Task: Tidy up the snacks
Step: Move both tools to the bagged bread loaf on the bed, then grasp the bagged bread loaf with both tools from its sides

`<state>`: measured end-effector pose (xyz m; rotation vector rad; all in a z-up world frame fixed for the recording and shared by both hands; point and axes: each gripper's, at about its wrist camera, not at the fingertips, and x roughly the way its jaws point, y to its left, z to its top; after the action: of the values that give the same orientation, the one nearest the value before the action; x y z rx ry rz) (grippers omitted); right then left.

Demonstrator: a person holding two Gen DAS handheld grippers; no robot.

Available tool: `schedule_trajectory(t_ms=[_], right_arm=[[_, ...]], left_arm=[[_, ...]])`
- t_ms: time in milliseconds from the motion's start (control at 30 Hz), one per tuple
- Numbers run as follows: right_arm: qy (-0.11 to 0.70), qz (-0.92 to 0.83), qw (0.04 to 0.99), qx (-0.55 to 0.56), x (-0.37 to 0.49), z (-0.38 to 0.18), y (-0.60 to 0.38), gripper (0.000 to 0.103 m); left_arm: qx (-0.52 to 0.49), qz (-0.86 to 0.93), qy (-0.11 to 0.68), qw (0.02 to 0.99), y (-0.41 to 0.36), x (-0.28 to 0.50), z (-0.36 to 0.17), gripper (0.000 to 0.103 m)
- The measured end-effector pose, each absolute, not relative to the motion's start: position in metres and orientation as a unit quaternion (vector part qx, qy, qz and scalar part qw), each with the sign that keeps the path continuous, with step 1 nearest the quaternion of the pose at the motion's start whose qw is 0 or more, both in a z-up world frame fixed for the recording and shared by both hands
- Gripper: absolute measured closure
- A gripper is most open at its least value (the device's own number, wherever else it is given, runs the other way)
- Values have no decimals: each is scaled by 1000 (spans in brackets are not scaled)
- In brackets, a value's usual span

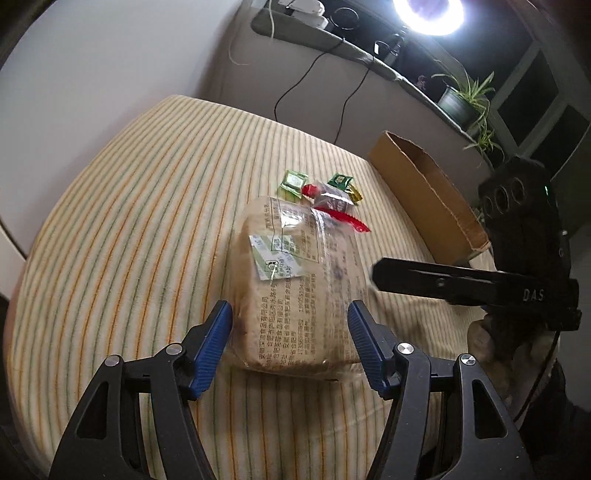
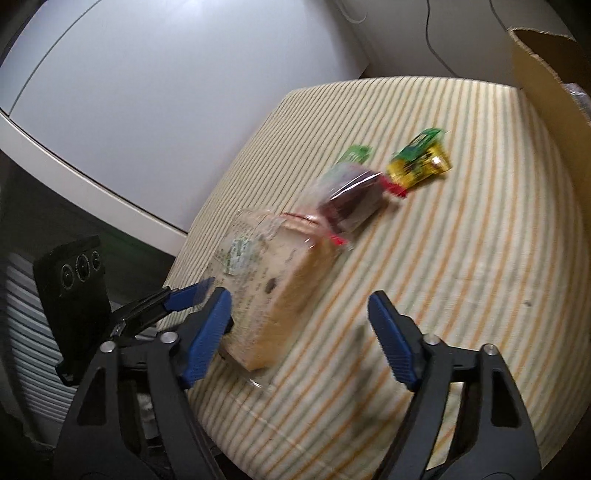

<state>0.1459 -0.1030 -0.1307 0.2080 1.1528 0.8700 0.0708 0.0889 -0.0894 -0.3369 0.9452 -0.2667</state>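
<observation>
A: Left gripper (image 1: 290, 343), own camera: jaws spread wide, blue pads (image 1: 210, 347) on either side of the near end of the bread pack (image 1: 295, 280). Contact with the wrapper cannot be confirmed; there seems to be a slight gap on both sides.

B: Right gripper (image 2: 299, 336), own camera: also spread wide, nothing between the jaws but striped cloth (image 2: 461, 258). Its left pad (image 2: 207, 339) sits just beside the near corner of the bread pack (image 2: 266, 295); frame is blurred, so touching or not, I cannot tell.

A: Cross-check. The left view shows the right gripper (image 1: 375, 275) side-on at the right of the pack, with the hand (image 1: 491, 339) under it. Only its dark finger tip shows there.

B: The right view shows the left gripper (image 2: 192, 295) low at the left, blue tips at the pack's near-left edge.

A: Beyond the pack, far end: a clear packet with red ends (image 1: 332, 203) overlapping it, then a light green sweet (image 1: 293, 182) and a dark green and a gold one (image 1: 345, 184).

B: Same cluster here, yellow-green wrappers (image 2: 421, 162) farthest.

A: Left view only: cardboard box (image 1: 424, 192) open at far right, sill with potted plant (image 1: 461, 99), cables, ring lamp (image 1: 428, 14).

B: Right view only: a corner of that box (image 2: 546, 88), and the white curved panel (image 2: 110, 92) left of the table.
</observation>
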Motion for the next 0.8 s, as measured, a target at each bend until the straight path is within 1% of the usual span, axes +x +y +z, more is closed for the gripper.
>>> schedule_trajectory(t_ms=[33, 67, 100, 200, 367, 567, 800], right_arm=[[528, 398, 744, 96, 146, -133, -100, 28], [532, 400, 740, 97, 147, -135, -97, 32], [535, 401, 737, 97, 147, -137, -94, 38], [543, 407, 728, 97, 149, -144, -84, 49], [536, 417, 729, 86, 144, -141, -74, 58], [524, 417, 739, 71, 132, -130, -76, 59], [500, 417, 755, 71, 128, -110, -100, 59]], left_arm=[[-159, -127, 452, 868, 89, 71, -90, 40], [-158, -128, 453, 868, 88, 70, -90, 40], [-157, -129, 453, 868, 86, 70, -91, 40], [-153, -134, 451, 869, 81, 69, -91, 40], [-136, -126, 444, 877, 71, 64, -88, 42], [-134, -127, 435, 881, 59, 59, -82, 43], [-122, -136, 417, 890, 42, 57, -63, 43]])
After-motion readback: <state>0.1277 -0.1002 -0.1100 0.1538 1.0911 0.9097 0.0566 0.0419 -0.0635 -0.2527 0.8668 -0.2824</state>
